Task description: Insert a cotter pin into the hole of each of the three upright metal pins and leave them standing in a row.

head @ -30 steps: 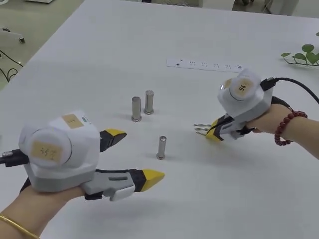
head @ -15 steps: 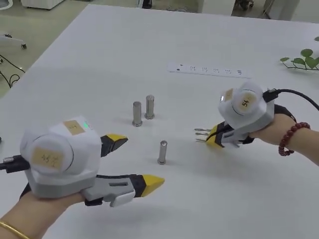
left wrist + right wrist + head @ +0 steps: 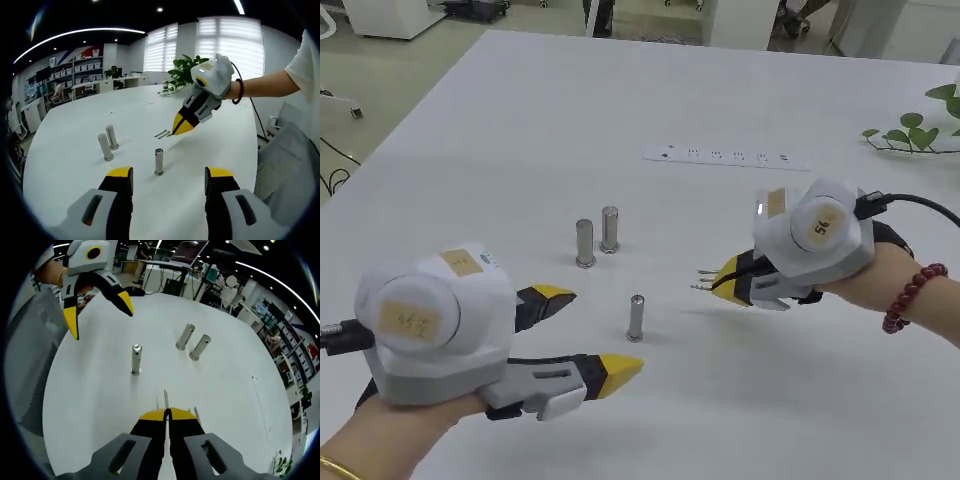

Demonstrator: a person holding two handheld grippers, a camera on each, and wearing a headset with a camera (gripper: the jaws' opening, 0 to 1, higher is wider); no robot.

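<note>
In the head view the left hand-held gripper point(image 3: 595, 330) is wide open just left of the front metal pin point(image 3: 636, 318) on the counter point(image 3: 520, 130). In the left gripper view that pin stands just past the open jaws, with two more metal pins point(image 3: 105, 147) behind it. In the right gripper view the right hand-held gripper point(image 3: 167, 415) pinches a cotter pin point(image 3: 165, 399) near the front pin.

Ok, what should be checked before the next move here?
1. Near metal pin and far pair upright: ok.
2. Right tool shut on cotter pin: ok.
3. Just one cotter pin held: cannot tell.
4. Near metal pin's hole facing right tool: cannot tell.
5. Left tool open, apart from near metal pin: ok.
6. All three in a row: not ok.
</note>
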